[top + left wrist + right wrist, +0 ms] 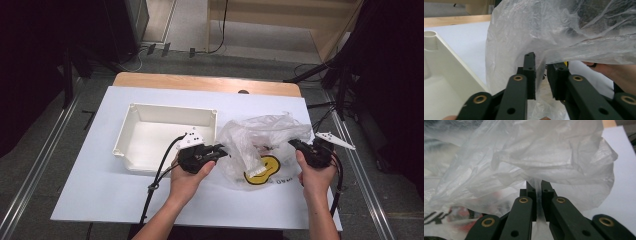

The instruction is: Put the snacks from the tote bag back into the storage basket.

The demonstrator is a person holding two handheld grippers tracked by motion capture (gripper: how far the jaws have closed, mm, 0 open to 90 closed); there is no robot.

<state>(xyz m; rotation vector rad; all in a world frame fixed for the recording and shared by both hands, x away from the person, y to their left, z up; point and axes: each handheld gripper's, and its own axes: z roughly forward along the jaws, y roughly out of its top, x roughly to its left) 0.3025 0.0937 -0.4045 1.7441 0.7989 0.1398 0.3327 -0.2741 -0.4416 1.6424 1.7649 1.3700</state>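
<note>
A crumpled clear plastic bag [255, 132] with a yellow smiley print [264, 165] lies on the white table cover, right of centre. My left gripper [220, 150] is at the bag's left edge. In the left gripper view its jaws [543, 62] stand a narrow gap apart, with loose film of the bag [524, 30] hanging between them. My right gripper [295, 145] is at the bag's right edge. In the right gripper view it [538, 183] is shut on a thin fold of the bag [536, 152], which is lifted off the table.
An empty white plastic bin [170, 107] sits just left of the bag, and its wall [451, 65] is close beside my left gripper. The white table cover [100, 185] has free room at front left. Wooden table edge [200, 82] runs along the far side.
</note>
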